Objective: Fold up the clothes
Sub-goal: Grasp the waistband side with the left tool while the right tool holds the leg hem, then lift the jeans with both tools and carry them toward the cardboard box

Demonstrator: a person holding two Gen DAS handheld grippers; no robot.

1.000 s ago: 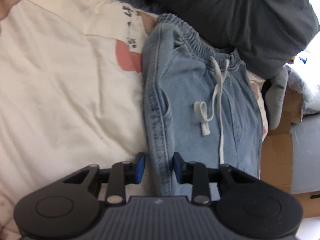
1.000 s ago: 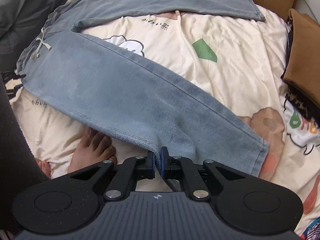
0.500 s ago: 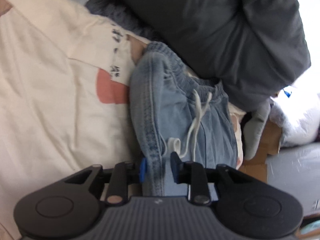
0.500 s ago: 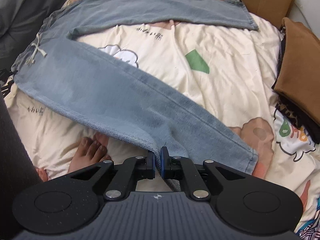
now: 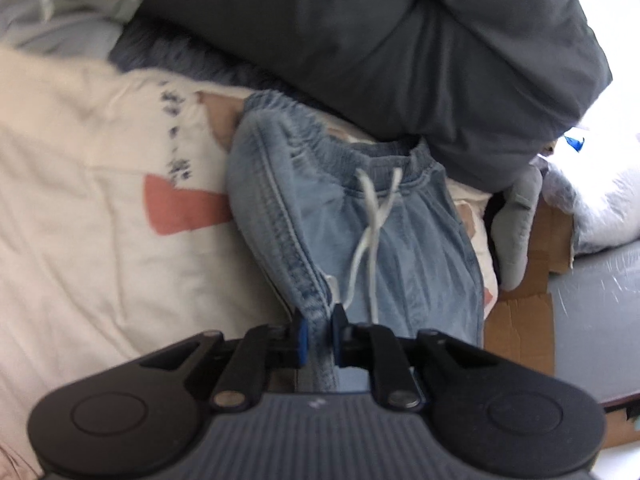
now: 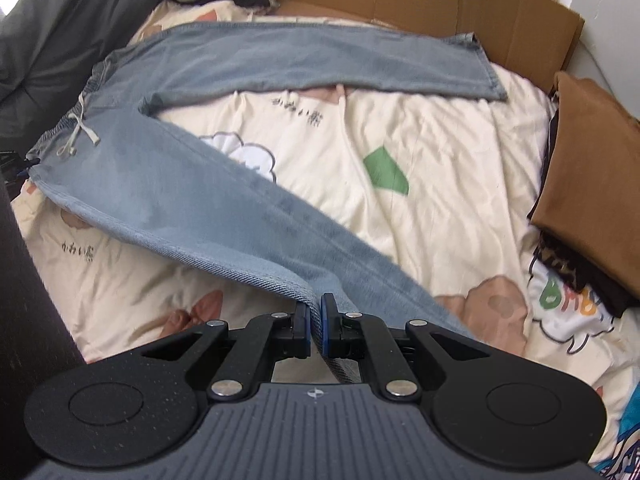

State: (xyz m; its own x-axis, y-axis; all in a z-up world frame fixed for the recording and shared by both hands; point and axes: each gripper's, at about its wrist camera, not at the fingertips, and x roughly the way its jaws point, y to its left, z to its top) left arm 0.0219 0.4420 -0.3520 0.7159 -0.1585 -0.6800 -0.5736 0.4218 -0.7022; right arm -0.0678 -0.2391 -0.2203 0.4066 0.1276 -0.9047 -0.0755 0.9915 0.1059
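One pair of light-blue jeans (image 6: 224,208) with two legs, one cream printed bedsheet (image 6: 440,184), one grey duvet (image 5: 400,40), one folded brown garment (image 6: 592,168), two grippers

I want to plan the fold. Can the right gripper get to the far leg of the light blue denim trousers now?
Probably not yet. The right gripper is shut on the near leg's edge of the light blue denim trousers. The far leg lies flat and uncovered across the cream printed bedsheet, so the way is free once it lets go.
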